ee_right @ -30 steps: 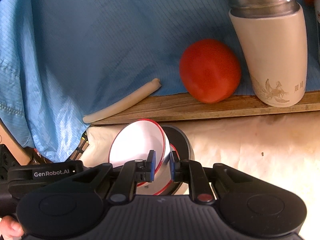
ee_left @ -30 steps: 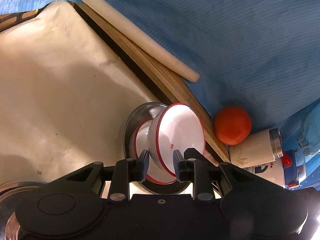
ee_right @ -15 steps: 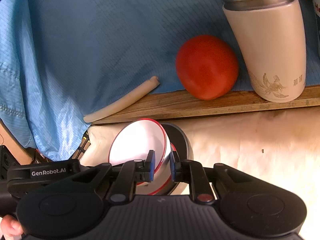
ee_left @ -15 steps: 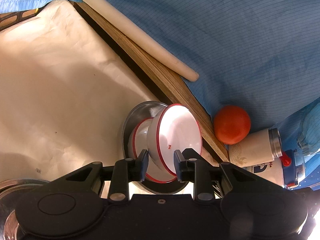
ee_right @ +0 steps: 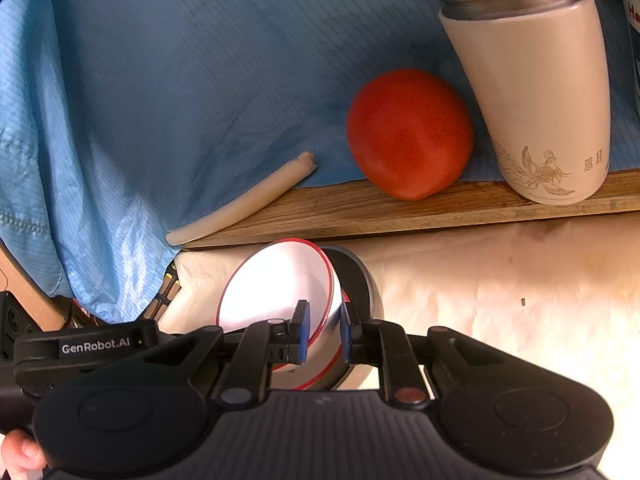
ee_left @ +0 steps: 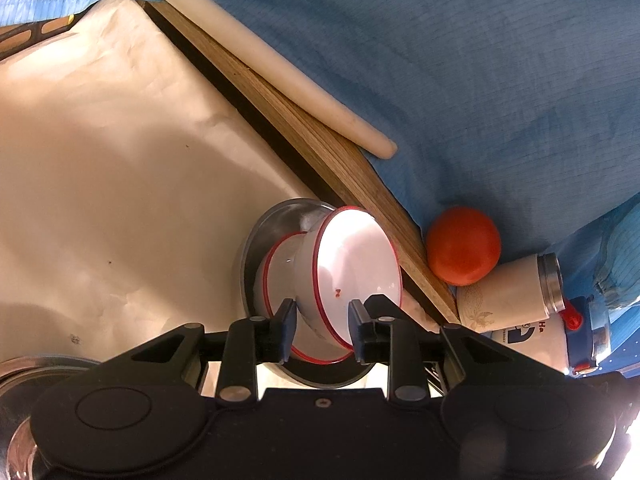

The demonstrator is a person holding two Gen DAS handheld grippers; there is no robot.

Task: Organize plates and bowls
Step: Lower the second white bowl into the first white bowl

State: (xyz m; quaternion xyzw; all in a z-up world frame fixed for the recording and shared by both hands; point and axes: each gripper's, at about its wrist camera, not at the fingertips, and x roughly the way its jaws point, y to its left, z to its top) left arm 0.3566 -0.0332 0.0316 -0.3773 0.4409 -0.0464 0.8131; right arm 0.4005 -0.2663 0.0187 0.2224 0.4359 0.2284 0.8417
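The steel plate (ee_left: 256,256) lies mostly hidden behind two red-rimmed bowls (ee_left: 352,264). The blue-capped bottle (ee_left: 560,332) is partly covered by the tool's body, its label unreadable.

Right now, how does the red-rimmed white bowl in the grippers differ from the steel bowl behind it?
The white bowl is white with a thin red rim; the steel bowl is bare grey metal. The white bowl is tipped on edge, its inside facing sideways, pinched at the rim by the right gripper. The steel bowl looks wider and sits on the cream paper, holding another red-rimmed dish. Both are round and shallow.
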